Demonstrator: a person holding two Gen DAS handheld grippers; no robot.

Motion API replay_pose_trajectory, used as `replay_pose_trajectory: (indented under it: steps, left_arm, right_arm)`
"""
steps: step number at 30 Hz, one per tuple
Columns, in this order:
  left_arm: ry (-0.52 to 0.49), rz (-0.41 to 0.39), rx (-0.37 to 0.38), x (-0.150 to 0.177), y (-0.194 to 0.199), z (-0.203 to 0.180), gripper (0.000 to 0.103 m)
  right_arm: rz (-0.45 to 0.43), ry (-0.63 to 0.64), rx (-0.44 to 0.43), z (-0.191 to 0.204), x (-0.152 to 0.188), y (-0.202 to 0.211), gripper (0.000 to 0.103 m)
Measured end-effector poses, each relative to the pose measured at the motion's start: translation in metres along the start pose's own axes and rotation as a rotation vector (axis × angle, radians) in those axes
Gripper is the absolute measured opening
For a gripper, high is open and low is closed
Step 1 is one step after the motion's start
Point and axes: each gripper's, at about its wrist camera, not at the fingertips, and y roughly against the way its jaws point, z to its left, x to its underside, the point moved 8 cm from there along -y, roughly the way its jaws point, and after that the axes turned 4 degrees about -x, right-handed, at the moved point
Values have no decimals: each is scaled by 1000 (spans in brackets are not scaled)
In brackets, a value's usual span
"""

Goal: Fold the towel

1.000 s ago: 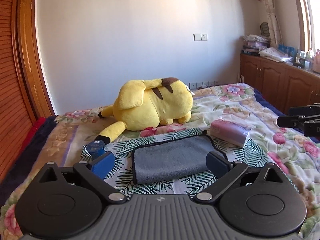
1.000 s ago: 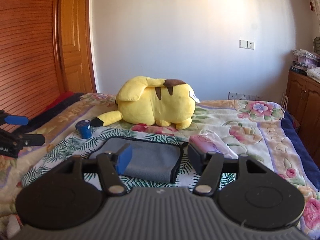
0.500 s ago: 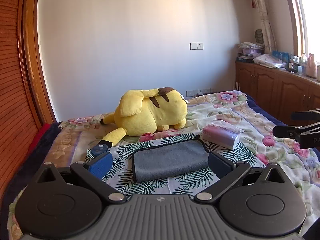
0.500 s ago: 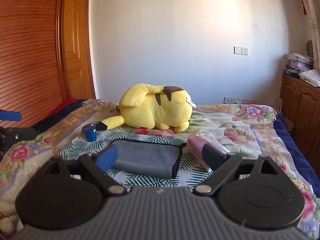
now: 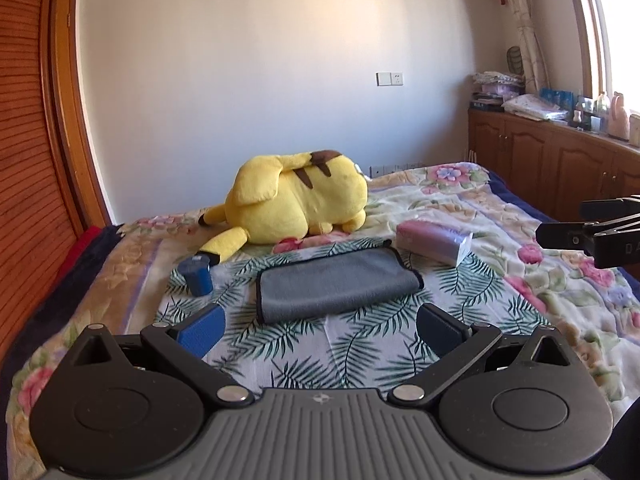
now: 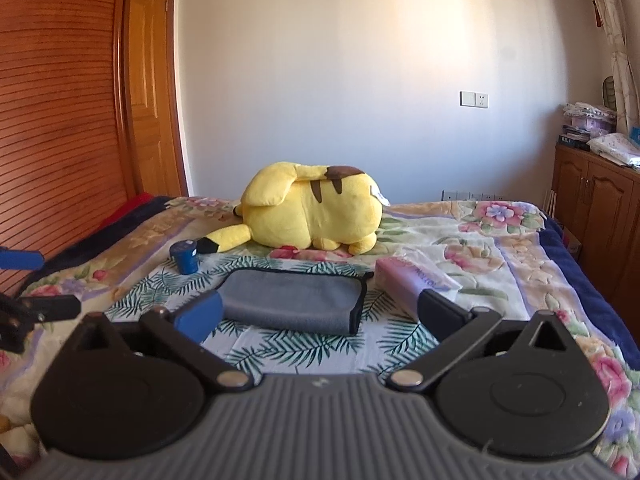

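Bedroom walls and wooden cabinets [image 5: 560,160] are seen behind a floral bed [image 5: 500,216]. Mid-bed, the towel [image 5: 336,282] is found already folded compactly, so little is judged left. It is flanked by a can [image 5: 195,276] and a pack [image 5: 434,242], with a plush [image 5: 296,204] behind. Left gripper [image 5: 320,330] and right gripper [image 6: 318,314] are held apart, empty.

The towel [image 5: 338,282] lay flat on the bed [image 5: 500,216], and bare leaf-patterned sheet [image 5: 320,344] stretched between it and both open tongs, left [image 5: 320,330] and right [image 6: 318,312], so the near side was free. A blue cylinder [image 5: 195,276] stood near its left edge. A pink pack [image 5: 434,241] lay close to its right far corner. The yellow plush [image 5: 296,196] closed the far side.
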Motion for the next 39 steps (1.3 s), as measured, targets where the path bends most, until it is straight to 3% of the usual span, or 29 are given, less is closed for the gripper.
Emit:
replay_pose_trajectory:
  steps: [29, 39]
  left_arm:
    - [118, 55, -38, 79, -23, -2, 87]
    - [119, 55, -48, 88, -27, -1, 87]
  right_arm:
    - [87, -45, -21, 27, 70, -9, 103]
    - [101, -33, -4, 25, 85, -13, 103]
